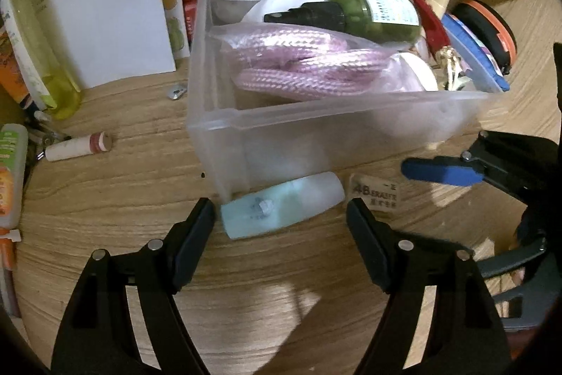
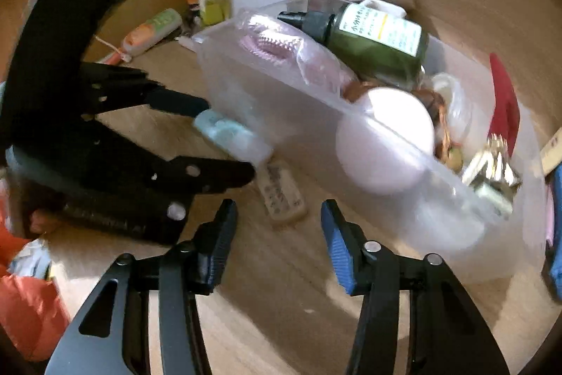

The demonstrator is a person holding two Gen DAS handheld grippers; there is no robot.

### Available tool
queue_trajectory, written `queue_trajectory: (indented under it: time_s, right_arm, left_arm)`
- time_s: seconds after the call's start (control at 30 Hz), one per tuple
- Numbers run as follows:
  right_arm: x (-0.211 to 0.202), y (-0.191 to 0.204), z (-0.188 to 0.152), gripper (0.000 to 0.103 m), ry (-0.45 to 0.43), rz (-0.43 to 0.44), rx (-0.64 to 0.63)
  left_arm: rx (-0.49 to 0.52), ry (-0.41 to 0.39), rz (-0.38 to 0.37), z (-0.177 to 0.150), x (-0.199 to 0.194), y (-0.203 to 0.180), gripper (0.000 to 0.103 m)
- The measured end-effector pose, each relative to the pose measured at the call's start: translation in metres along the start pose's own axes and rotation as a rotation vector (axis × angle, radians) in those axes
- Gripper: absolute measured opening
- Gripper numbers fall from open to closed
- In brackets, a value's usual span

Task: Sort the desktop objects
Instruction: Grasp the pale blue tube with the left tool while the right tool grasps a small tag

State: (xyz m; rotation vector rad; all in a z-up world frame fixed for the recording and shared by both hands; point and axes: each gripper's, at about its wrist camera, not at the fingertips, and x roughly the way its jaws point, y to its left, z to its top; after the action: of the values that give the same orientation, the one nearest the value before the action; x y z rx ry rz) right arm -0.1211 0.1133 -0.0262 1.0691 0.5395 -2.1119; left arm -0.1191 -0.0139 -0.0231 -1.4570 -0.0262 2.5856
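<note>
Two loose items nearest me: pale tube (image 1: 281,204) on counter (image 1: 123,199) against bin (image 1: 316,129), eraser (image 1: 377,195) beside. My left gripper (image 1: 281,220) spread wide around tube, nothing held; right gripper (image 2: 277,234) open, empty. Bin mostly full; lipstick (image 1: 79,147), bottles remain.

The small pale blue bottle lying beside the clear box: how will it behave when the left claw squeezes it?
The bottle lies on its side and looks rounded, so it may roll. Its smooth plastic probably slips. It is small, likely light.
</note>
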Motion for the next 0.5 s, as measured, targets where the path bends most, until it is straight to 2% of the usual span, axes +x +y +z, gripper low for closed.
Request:
queue_trajectory:
  time_s: [0.07,0.13,0.2,0.33,0.5]
  right_arm:
    - [0.007,-0.002,0.002,0.039,0.006,0.011,-0.004]
    - [0.007,-0.002,0.003,0.029,-0.004,0.037,-0.004]
    - [0.005,-0.002,0.001,0.025,-0.006,0.025,-0.009]
    - [-0.002,-0.01,-0.009,0.023,-0.003,0.039,0.018]
    - [-0.024,-0.026,-0.025,0.022,-0.04,0.034,0.082]
  left_arm:
    - [0.005,0.0,0.007,0.001,0.001,-0.006,0.077]
    - [0.002,0.0,0.004,0.003,0.002,-0.006,0.077]
    - [0.003,0.003,0.006,0.006,0.005,-0.005,0.078]
    - [0.019,0.002,0.019,0.008,0.007,-0.012,0.078]
    - [0.053,-0.009,0.063,0.008,0.011,-0.02,0.078]
